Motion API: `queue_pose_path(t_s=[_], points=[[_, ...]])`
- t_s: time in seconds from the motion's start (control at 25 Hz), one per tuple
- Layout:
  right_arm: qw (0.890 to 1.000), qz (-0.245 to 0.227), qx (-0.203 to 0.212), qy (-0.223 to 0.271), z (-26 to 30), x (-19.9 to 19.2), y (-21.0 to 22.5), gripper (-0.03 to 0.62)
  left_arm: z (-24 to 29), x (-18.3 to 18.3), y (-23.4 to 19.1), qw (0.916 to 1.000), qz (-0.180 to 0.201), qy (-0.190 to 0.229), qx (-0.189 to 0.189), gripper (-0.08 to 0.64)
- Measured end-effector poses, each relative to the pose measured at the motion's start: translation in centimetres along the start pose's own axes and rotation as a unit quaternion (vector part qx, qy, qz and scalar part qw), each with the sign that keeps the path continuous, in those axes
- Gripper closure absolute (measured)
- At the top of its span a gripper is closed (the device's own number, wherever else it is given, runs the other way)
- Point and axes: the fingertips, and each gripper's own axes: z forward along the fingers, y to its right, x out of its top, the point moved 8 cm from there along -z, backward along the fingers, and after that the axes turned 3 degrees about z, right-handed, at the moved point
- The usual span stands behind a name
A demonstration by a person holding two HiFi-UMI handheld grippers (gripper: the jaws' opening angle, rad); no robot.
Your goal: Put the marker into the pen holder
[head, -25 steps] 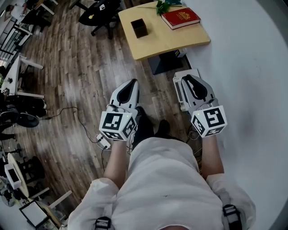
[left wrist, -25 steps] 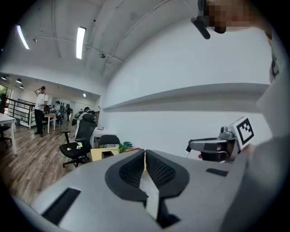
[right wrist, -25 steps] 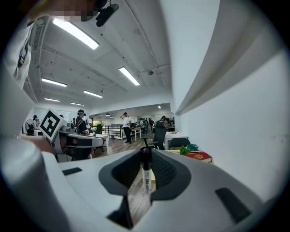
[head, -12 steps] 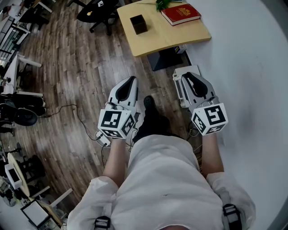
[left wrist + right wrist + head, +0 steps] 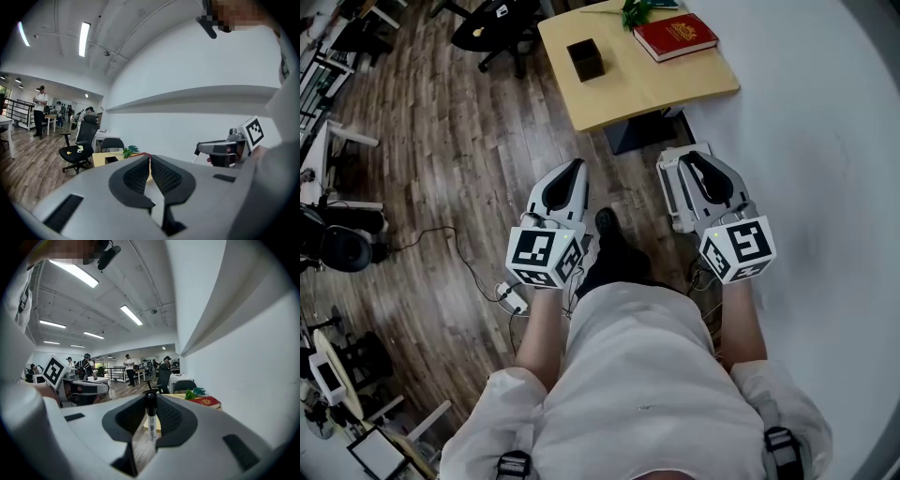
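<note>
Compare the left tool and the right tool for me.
The left tool is empty; the right tool clamps a black-capped marker. The left tool's jaws meet at the tips; the right tool's jaws are held apart by the marker. Both point toward the yellow table.

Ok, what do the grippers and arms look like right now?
The left gripper and right gripper have pale grey shells and black ribbed pads tapering to a point. Each carries a white cube printed with black square markers. White sleeves stop near the elbows.
</note>
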Motion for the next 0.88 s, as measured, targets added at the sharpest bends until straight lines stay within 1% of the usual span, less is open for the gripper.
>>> queue_pose_path(t_s=[0.28,0.6,0.88], points=[[1.000,0.002,0.002,-0.003,4.6,1.2,1.3,0.522,3.2,0.8,-3.5,1.0000,-0.002,-0.006,-0.001,0.548],[1.000,-0.002,0.007,-0.004,10.1,3.0,2.2,0.522,6.9,2.2,-7.6,1.0000,-0.004,-0.003,-0.003,0.548],[1.000,-0.005,-0.002,-0.003,13.8,4.6,2.7,0.522,9.2,3.4,-10.9,0.9999,-0.004,0.002,-0.011,0.548]])
